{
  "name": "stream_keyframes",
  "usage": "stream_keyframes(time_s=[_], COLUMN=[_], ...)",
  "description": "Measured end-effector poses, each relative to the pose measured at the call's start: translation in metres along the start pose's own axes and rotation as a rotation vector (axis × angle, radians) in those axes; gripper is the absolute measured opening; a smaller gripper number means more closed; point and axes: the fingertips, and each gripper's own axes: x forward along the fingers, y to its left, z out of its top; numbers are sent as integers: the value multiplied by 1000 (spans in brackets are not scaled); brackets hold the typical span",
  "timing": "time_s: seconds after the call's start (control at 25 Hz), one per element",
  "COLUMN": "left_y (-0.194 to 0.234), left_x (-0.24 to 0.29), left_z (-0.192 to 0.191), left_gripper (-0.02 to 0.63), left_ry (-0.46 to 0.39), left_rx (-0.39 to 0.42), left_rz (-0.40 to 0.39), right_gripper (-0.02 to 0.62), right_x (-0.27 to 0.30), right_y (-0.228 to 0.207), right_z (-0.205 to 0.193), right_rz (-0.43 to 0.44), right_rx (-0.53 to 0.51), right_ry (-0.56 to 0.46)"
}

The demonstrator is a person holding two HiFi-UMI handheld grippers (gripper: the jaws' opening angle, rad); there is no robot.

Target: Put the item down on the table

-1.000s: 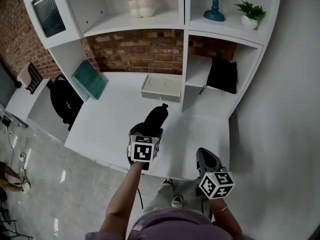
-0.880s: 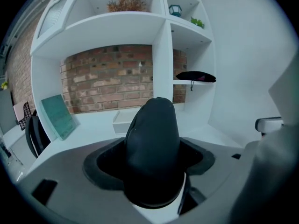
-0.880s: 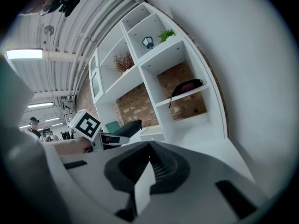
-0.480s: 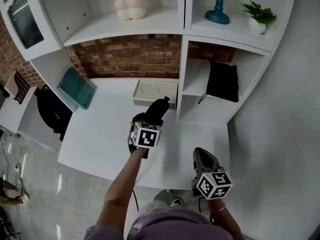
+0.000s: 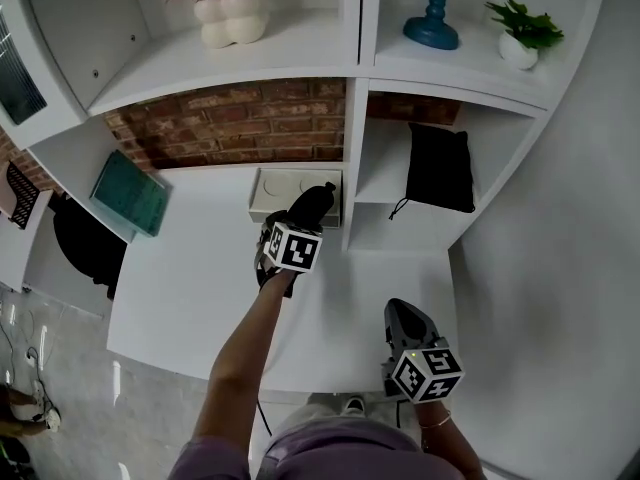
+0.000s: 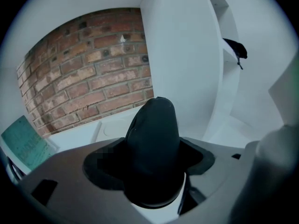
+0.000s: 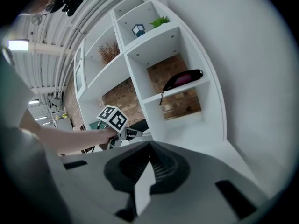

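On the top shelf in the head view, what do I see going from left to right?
white vase with dried reddish plant → blue lamp stand → little green plant in a white pot

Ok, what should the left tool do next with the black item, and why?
Probably lower the left tool toward the bare table, short of the white box. It is clamped on the black rounded item, which appears to hang above the tabletop, and the box and shelf divider lie close ahead.
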Motion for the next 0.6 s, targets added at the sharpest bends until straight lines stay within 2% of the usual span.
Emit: stream_keyframes(time_s=[0.36,0.6], left_y=[11,19], left_x=[45,64], left_z=[8,9], left_gripper=[344,344], left_ry=[69,96], left_rx=[59,61], left_rz=[-8,-21], right_gripper=[2,2], right_x=[10,20], right_y=[-9,-6], right_z=[0,0], right_rz=[-41,-45], right_rx=[15,21], right_ry=[16,24])
